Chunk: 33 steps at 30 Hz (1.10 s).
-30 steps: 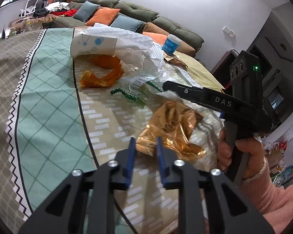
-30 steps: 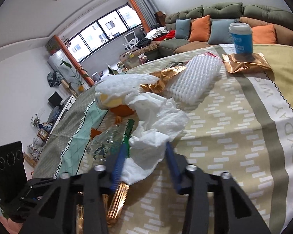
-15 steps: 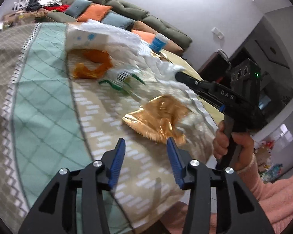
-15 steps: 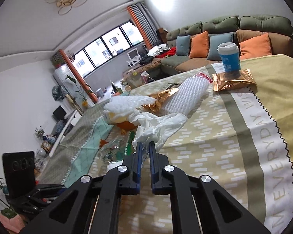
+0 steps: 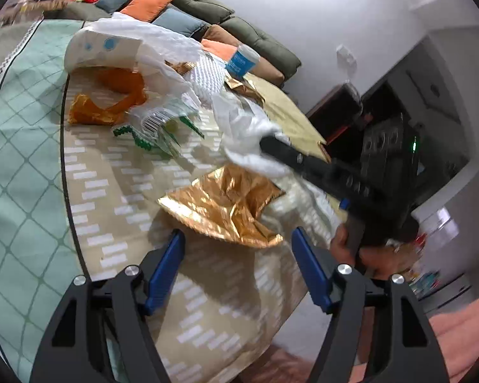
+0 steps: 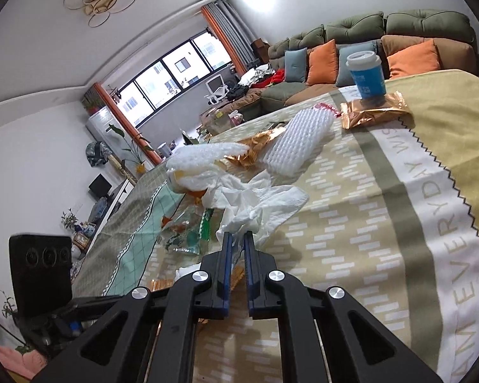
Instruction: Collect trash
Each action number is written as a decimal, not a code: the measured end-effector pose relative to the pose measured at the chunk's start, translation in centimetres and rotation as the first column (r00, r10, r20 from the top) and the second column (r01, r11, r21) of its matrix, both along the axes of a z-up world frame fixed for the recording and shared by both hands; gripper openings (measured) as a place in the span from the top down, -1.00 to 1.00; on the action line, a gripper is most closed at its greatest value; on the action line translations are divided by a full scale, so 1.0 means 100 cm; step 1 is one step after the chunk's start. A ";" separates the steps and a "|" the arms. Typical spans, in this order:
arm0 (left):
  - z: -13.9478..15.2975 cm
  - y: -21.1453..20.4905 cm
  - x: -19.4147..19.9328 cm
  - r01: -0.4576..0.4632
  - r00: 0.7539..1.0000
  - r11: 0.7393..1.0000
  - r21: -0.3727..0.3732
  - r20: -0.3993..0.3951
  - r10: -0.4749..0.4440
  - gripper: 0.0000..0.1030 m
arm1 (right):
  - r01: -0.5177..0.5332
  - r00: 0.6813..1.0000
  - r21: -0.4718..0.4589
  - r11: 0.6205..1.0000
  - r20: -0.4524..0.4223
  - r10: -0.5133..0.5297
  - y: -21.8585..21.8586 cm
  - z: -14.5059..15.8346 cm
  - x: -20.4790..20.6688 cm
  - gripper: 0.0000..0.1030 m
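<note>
In the left wrist view, the left gripper (image 5: 238, 245), its jaws just widened and released, is held before the gold foil wrapper (image 5: 226, 204). In the right wrist view, "EVERYDAY" is read on the tablecloth (image 6: 431, 210); the right gripper (image 6: 237, 239) is clenched on the white tissue (image 6: 258, 204), lying mid-table.

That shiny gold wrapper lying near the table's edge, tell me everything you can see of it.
The gold wrapper is a crumpled, empty-looking foil packet, metallic gold and strongly reflective, with creases all over and a finely serrated edge along its near side. It lies flat on the patterned tablecloth near the table's edge. A white crumpled plastic bag overlaps its far side. The left hand-held gripper is open just in front of it, not touching.
</note>
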<state>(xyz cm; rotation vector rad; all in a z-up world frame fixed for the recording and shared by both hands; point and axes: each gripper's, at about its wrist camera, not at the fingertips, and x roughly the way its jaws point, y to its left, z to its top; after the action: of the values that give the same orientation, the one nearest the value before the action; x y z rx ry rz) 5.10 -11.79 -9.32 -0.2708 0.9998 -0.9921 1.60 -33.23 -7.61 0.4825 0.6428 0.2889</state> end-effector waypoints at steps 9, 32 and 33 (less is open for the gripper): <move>-0.014 0.007 0.013 -0.029 0.997 0.999 -0.038 -0.068 0.026 0.85 | -0.039 0.999 -0.007 0.999 0.005 0.039 0.011 0.001 0.003 0.85; 0.029 0.128 -0.023 -0.222 0.966 0.975 -0.029 0.130 0.224 0.90 | -0.208 0.963 -0.077 0.975 0.159 0.218 0.080 0.055 0.002 0.85; 0.027 0.133 -0.025 -0.221 0.968 0.975 -0.035 0.117 0.224 0.89 | -0.213 0.962 -0.078 0.974 0.154 0.223 0.083 0.053 0.004 0.85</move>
<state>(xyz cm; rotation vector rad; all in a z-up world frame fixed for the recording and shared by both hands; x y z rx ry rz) 2.63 1.51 -6.58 -0.3301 0.8291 -0.8052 1.97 -24.91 -2.30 0.3253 0.5444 0.5112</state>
